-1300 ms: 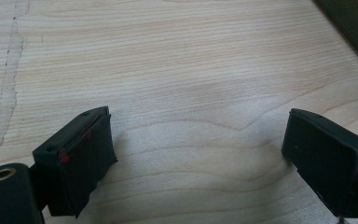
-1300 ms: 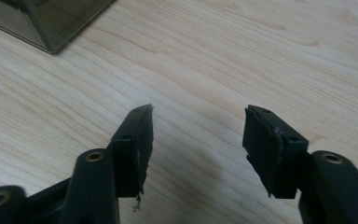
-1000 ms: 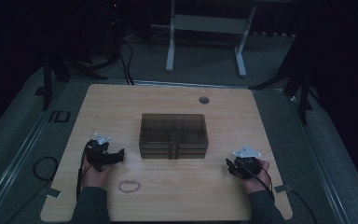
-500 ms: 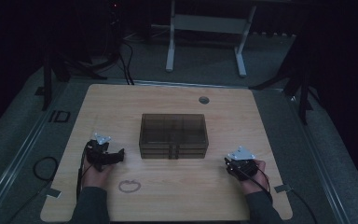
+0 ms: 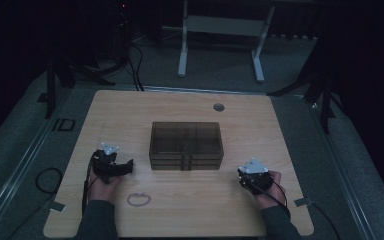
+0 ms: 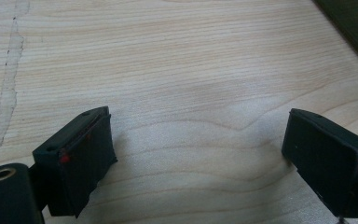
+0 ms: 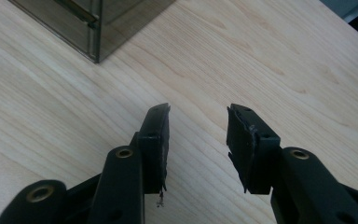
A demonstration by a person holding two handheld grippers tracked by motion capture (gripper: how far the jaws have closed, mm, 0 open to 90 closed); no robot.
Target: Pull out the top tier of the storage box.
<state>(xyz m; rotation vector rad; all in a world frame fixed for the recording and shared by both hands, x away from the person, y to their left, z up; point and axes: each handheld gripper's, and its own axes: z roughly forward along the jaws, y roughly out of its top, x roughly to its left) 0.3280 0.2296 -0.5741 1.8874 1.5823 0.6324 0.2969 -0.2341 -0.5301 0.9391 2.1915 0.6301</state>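
A: Drawer box (image 5: pixel 187 145), smoked clear plastic, is what both grippers flank. Start with what sits closest to the person.

B: Nearest the front edge of the wooden table (image 5: pixel 180 215) come the two forearms in dark sleeves. Just beyond the left sleeve a thin ring-shaped mark (image 5: pixel 138 199) lies on the wood.

A: And the grippers?

B: The left gripper (image 5: pixel 126 166) is held low over the table, its jaws pointing toward the box's left side but apart from it. In the left gripper view its pads (image 6: pixel 81 158) stand wide apart with bare wood grain between them; nothing is held. A pale scuff streak (image 6: pixel 9 79) runs along the wood at the far left of that view.

A: The right one?

B: The right gripper (image 5: pixel 245 179) sits near the box's front right corner, not touching it. Its jaws have just been closing in, yet in the right gripper view (image 7: pixel 198 135) a clear gap remains and only table shows between the pads. The box's corner (image 7: pixel 95 28) shows at the upper left there.

A: Farther out?

B: The box stands mid-table, upright, drawer fronts facing the person, drawers pushed in. Behind it a round cable grommet (image 5: pixel 219 107) sits near the far edge. Past the table, on the grey floor, stands a white metal frame (image 5: pixel 220 40).
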